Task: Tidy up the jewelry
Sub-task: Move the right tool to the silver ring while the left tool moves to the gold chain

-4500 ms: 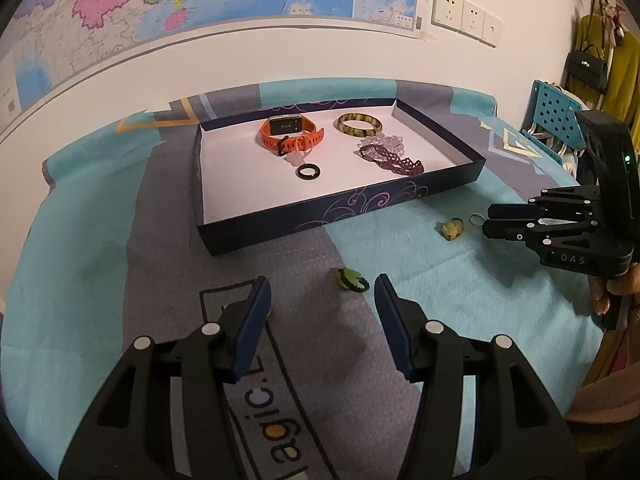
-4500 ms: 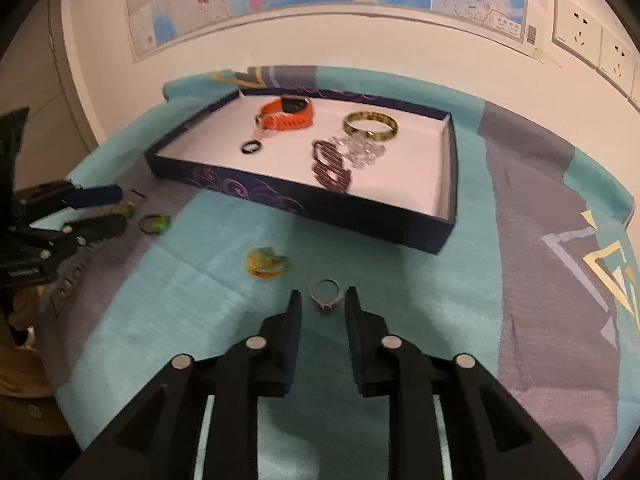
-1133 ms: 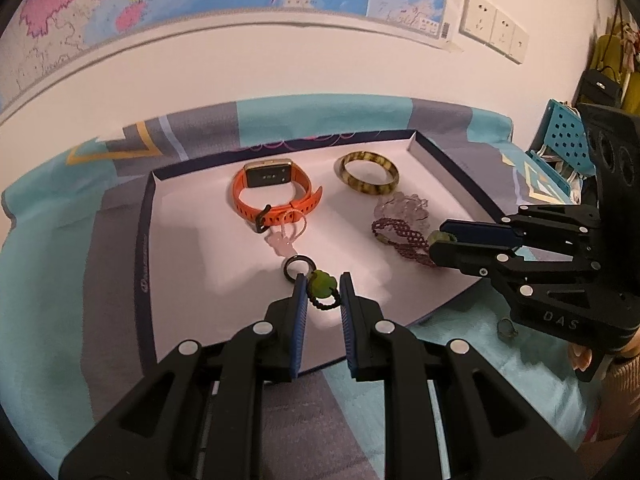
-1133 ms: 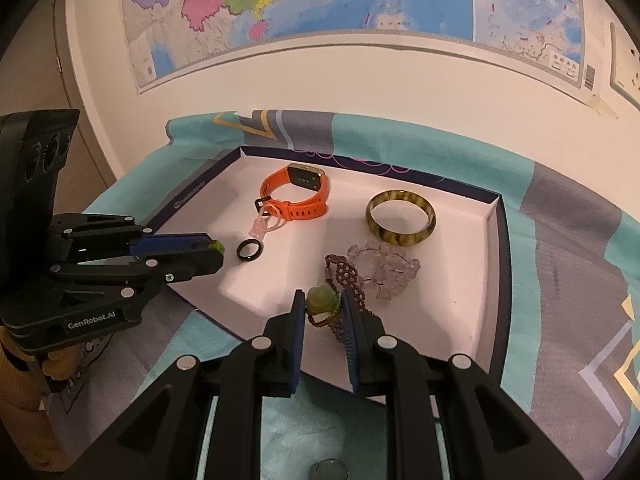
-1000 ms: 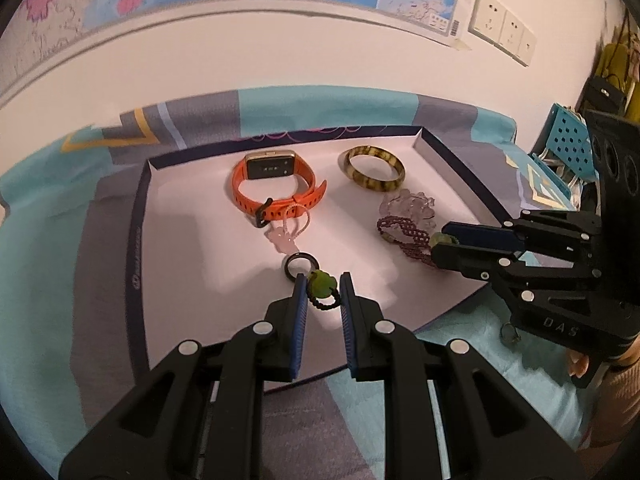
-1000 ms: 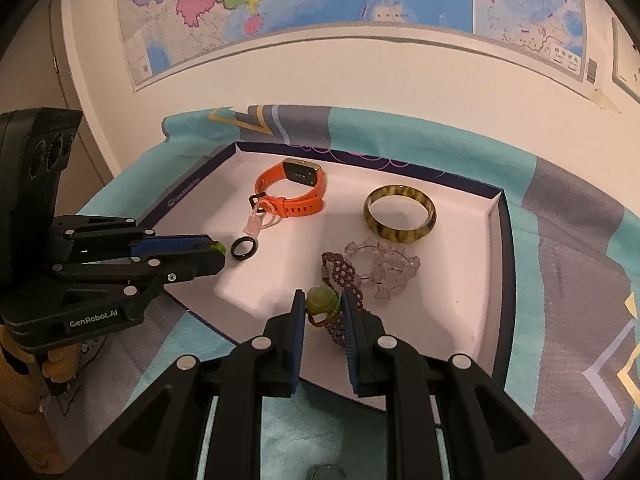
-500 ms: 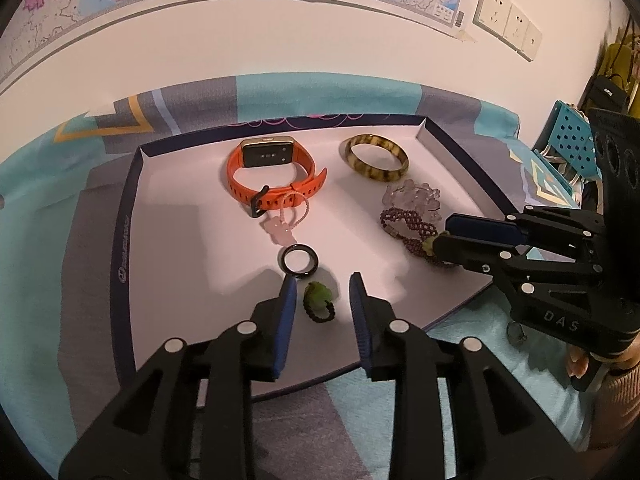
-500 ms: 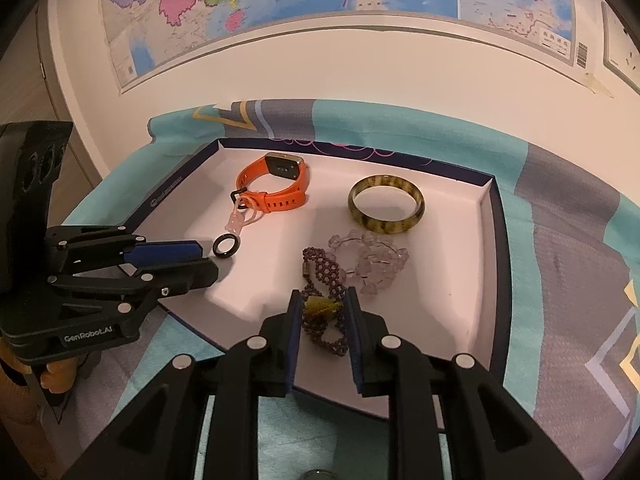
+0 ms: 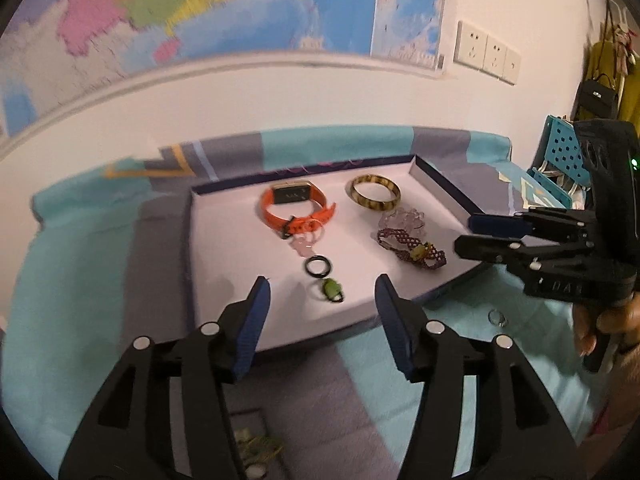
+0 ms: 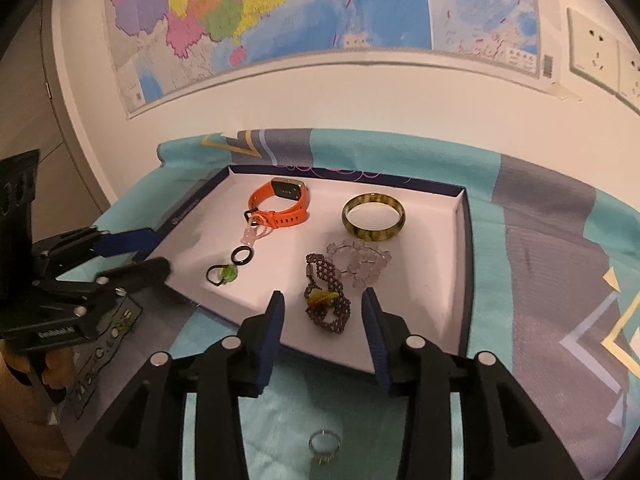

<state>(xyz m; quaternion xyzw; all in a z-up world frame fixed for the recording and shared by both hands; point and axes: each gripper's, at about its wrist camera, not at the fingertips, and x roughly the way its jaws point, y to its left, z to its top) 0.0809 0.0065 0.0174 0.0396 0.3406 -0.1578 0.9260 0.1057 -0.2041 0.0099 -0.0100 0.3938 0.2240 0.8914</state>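
Note:
A dark blue tray [image 9: 191, 240] with a white floor [image 10: 424, 280] holds an orange watch [image 9: 294, 208], a tortoiseshell bangle [image 9: 375, 195], a clear bead bracelet [image 10: 358, 260], a purple beaded bracelet [image 9: 412, 249] and a black ring [image 9: 318, 266]. A green-stone ring [image 9: 331, 290] lies in the tray just ahead of my open left gripper [image 9: 322, 312]. A yellow-green ring [image 10: 322, 298] lies on the purple bracelet [image 10: 326, 292] ahead of my open right gripper [image 10: 322, 320]. Both grippers are empty.
A silver ring [image 10: 324, 446] lies on the teal and grey cloth [image 10: 540, 264] below the right gripper; it also shows in the left wrist view [image 9: 496, 317]. A small greenish item [image 9: 256, 446] lies on the cloth under the left gripper. A wall map and sockets stand behind.
Both grippers opened wide and drew back. The green-stone ring now lies in the tray near the black ring, and the yellow-green ring lies on the purple bracelet.

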